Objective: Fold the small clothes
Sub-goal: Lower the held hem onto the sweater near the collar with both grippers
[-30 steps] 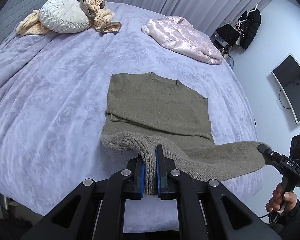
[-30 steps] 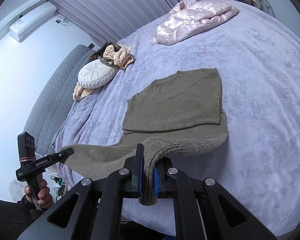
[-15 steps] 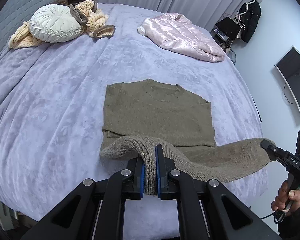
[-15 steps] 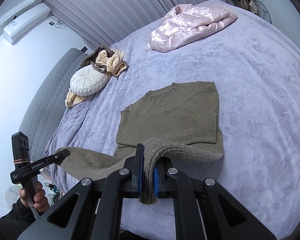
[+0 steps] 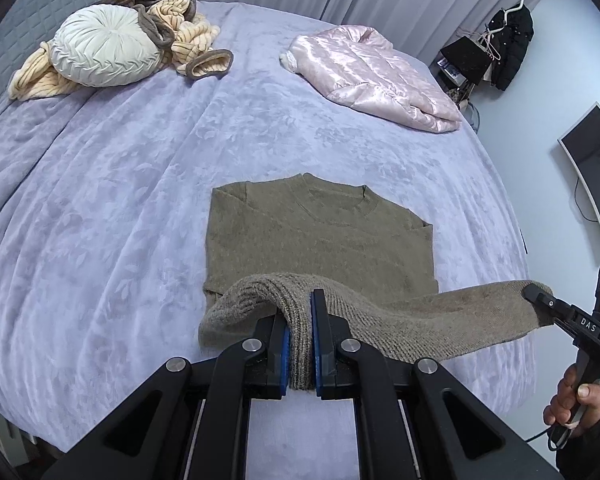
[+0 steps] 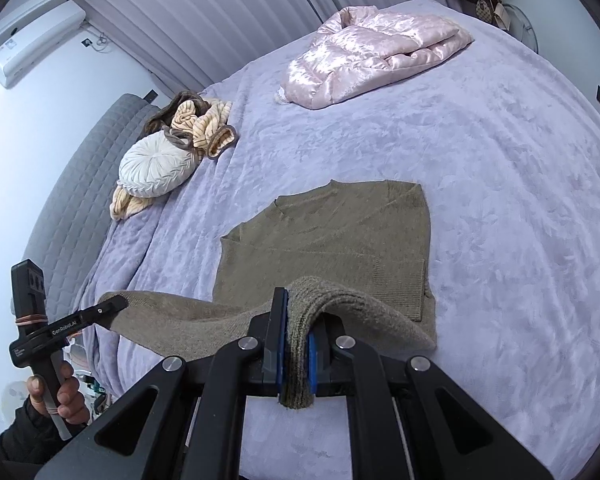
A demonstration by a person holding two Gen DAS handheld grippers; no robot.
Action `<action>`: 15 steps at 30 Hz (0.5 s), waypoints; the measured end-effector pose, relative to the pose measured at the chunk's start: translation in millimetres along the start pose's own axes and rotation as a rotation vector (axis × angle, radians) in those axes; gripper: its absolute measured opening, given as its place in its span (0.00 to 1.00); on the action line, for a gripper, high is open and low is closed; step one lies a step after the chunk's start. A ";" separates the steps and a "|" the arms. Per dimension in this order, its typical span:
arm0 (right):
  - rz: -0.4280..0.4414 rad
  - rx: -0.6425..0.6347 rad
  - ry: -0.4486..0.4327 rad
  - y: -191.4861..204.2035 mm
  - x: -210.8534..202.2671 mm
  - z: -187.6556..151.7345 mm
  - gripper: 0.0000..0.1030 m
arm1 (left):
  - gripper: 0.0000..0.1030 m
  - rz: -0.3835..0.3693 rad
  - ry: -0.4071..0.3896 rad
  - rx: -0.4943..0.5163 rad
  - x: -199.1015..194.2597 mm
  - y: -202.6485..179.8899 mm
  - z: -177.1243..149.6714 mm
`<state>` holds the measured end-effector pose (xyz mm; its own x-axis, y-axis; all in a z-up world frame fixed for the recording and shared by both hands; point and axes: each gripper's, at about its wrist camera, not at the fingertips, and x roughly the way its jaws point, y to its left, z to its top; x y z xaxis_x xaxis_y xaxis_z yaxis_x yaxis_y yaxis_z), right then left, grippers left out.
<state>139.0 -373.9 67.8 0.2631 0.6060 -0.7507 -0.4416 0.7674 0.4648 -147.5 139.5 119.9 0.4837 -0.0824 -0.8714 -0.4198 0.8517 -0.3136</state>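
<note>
An olive knit sweater [image 5: 316, 240] lies on the lilac bedspread [image 5: 100, 200], collar away from me, sleeves folded across the body. My left gripper [image 5: 300, 320] is shut on the left corner of its ribbed bottom hem. My right gripper [image 6: 298, 320] is shut on the right corner of the hem; it also shows in the left wrist view [image 5: 536, 296]. The hem hangs lifted and stretched between both grippers above the lower body of the sweater [image 6: 340, 236]. The left gripper shows in the right wrist view [image 6: 112, 306].
A pink shiny jacket [image 5: 372, 76] lies at the far right of the bed. A round white cushion [image 5: 104, 52] and a striped beige garment [image 5: 188, 40] lie at the far left by the grey headboard [image 6: 80, 184]. The bed's near edge is right below the grippers.
Both grippers have carried the lifted hem forward over the sweater toward the collar. More of the lower body is now covered by the raised hem.
</note>
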 end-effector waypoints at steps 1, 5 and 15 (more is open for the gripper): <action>-0.004 0.001 0.001 -0.1 2.6 3.3 0.09 | 0.10 -0.001 0.003 -0.002 2.2 1.1 2.5; -0.016 0.009 0.008 -1.1 13.7 16.6 0.09 | 0.09 0.006 0.020 -0.001 15.1 4.8 16.5; -0.054 0.021 0.050 -5.2 51.9 48.5 0.09 | 0.10 0.018 0.068 -0.006 55.8 11.1 57.2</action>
<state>196.5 -336.3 49.1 0.2426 0.5524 -0.7975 -0.4097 0.8035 0.4319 -81.2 174.0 89.3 0.4226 -0.1022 -0.9005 -0.4325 0.8505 -0.2994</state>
